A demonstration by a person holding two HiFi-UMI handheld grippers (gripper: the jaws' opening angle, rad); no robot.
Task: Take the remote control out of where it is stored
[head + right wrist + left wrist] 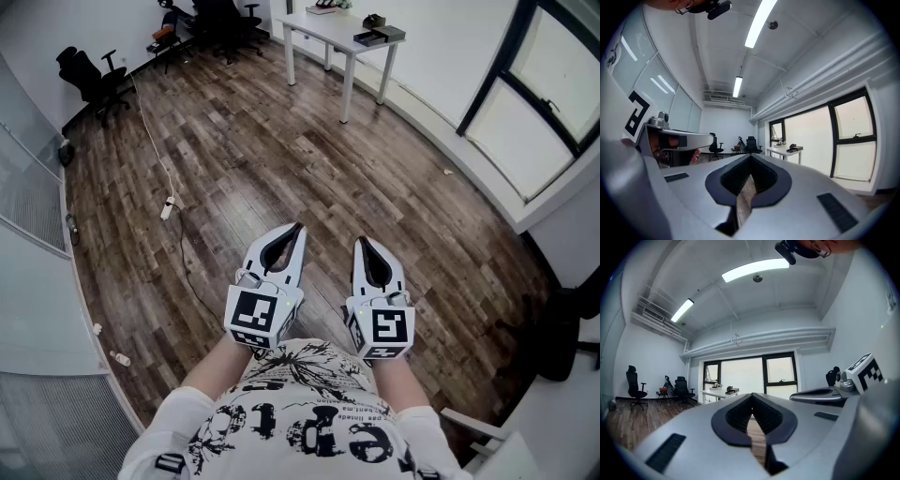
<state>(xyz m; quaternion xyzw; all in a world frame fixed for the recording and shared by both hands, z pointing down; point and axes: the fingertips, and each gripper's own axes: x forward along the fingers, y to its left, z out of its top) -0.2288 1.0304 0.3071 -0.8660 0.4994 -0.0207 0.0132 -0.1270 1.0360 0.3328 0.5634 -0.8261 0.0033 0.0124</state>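
nothing of the job is done yet, as far as i can judge: the remote control shows in none of my three views, so i cannot tell where it is stored, and both tools are empty. the white and grey moulded-plastic left gripper (296,228) is held level in front of the body, its jaws closed tip to tip with only a thin slit behind the ribbed black rubber pads (740,414), through which i see bare floor. the matching right gripper (362,242) sits just beside it, also level, its jaws together in the same way and nothing between them. each carries a cube with black-and-white square markers at the back. everything is left: finding the storage place, getting to it, opening it if need be, and lifting the remote out. my guess is that the likeliest spot is the white, thin-legged rectangular desk (323,30) at the far end of the room, well apart from the grippers, where a flat dark box (380,36) lies with some smaller things i cannot make out. between here and there runs the dark brown wood-plank floor (281,159), matt and streaky, with a thin white cable (153,141) trailing across it. black mesh-backed office chairs (89,80) stand by the left wall, and a tall dark-framed window (539,89) fills the right side.
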